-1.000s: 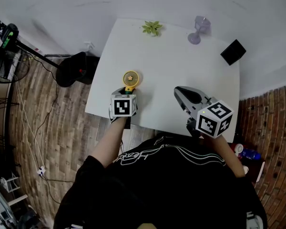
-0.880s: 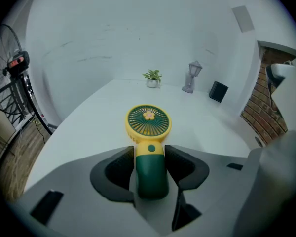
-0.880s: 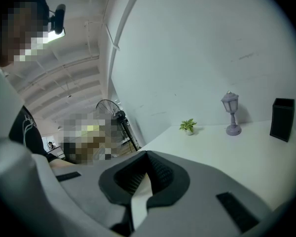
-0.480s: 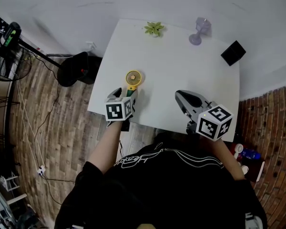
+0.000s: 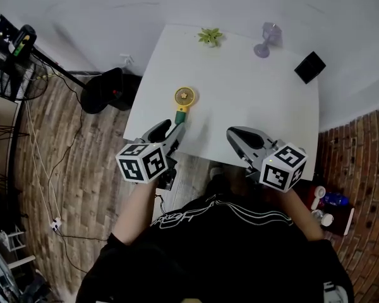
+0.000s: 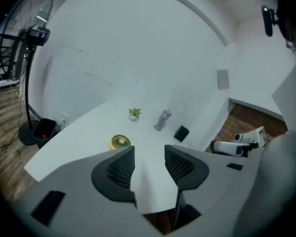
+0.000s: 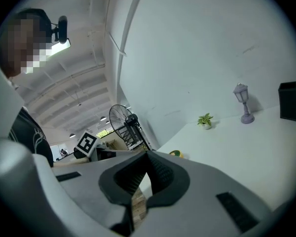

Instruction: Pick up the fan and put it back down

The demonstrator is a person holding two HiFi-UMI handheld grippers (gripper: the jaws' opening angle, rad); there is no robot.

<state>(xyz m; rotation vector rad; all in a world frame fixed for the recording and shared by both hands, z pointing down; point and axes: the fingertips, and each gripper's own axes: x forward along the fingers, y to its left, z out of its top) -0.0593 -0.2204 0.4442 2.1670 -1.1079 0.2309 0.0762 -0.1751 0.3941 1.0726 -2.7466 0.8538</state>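
The small yellow fan (image 5: 184,96) rests on the white table (image 5: 240,93) near its left edge, its handle pointing toward me. In the left gripper view the fan (image 6: 120,141) shows beyond the left jaw, and it peeks over the jaws in the right gripper view (image 7: 176,153). My left gripper (image 5: 168,131) hovers at the table's near edge, short of the handle. It is open with nothing between its jaws (image 6: 149,152), which have just been closing. My right gripper (image 5: 237,134) is over the near edge too, with its jaw tips together (image 7: 148,157) and nothing held.
At the table's far edge stand a small green plant (image 5: 209,36), a purple lamp (image 5: 264,40) and a black box (image 5: 309,67). A floor fan's black base (image 5: 104,90) sits on the wooden floor left of the table. Bottles (image 5: 325,201) lie on the floor at right.
My left gripper has drawn back from the fan's handle toward me and risen; the fan stays on the table. The right gripper has shifted slightly.
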